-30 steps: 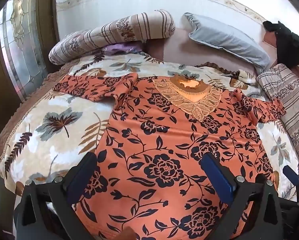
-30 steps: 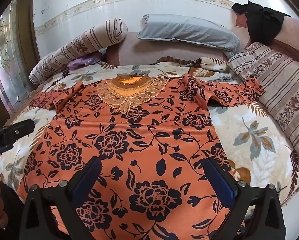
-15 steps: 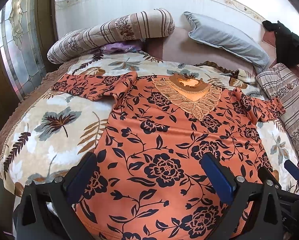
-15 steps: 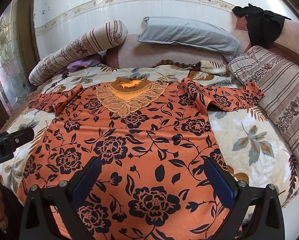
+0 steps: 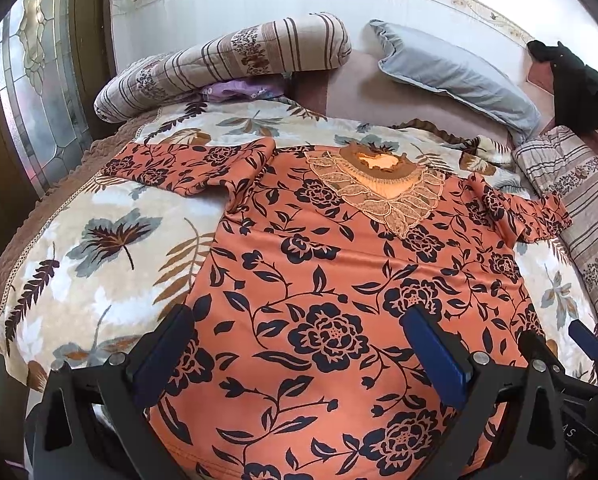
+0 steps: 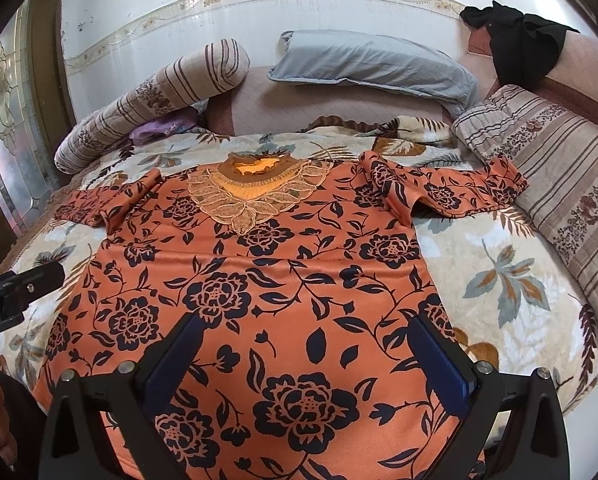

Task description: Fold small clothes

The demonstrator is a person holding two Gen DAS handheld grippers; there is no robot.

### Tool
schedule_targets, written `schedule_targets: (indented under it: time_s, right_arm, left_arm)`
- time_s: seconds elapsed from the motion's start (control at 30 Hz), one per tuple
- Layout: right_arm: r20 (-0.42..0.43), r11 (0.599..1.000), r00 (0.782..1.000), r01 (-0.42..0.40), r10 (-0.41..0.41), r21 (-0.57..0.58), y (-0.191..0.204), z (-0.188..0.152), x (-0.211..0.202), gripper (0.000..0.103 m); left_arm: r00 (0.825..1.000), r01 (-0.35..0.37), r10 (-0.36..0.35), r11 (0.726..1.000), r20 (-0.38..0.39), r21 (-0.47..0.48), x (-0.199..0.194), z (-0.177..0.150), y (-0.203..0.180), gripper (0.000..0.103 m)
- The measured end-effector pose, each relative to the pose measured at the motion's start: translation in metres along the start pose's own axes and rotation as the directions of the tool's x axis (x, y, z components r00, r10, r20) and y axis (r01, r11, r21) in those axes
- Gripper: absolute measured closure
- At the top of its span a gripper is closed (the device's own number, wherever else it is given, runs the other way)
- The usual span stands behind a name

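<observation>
An orange top with black flowers [image 5: 339, 272] lies flat, face up, on the bed, lace collar [image 5: 379, 192] at the far end and both sleeves spread out. It also shows in the right wrist view [image 6: 283, 280]. My left gripper [image 5: 299, 344] is open and empty, hovering above the hem's left part. My right gripper [image 6: 303, 352] is open and empty above the hem's right part. The right gripper's tip shows at the right edge of the left wrist view [image 5: 587, 336].
The bed has a leaf-print blanket [image 5: 99, 248]. A striped bolster [image 5: 227, 64], a grey pillow [image 5: 455, 76] and a striped cushion [image 6: 559, 168] lie around it. A black garment [image 6: 515, 40] hangs on the headboard. A window [image 5: 31, 92] is at the left.
Both grippers have drawn back and risen slightly, so a little more of the hem shows. The top has not moved.
</observation>
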State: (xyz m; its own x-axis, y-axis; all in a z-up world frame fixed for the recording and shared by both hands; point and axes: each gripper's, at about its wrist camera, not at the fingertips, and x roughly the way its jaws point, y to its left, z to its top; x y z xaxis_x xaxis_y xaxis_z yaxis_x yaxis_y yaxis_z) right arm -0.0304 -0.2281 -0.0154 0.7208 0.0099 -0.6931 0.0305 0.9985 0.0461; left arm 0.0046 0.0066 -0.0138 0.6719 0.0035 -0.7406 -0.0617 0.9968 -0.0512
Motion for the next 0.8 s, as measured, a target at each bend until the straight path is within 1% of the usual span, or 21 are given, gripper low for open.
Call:
schedule_targets:
  time_s: [0.8]
  right_arm:
    - [-0.006,1.0,1.0,-0.007,0.007,0.017,-0.0032,0.0009,0.0037,0.0]
  left_arm:
    - [1.0,0.001,-0.001,1.0,-0.012,0.001,0.0052,0.0014,0.0013,0.0]
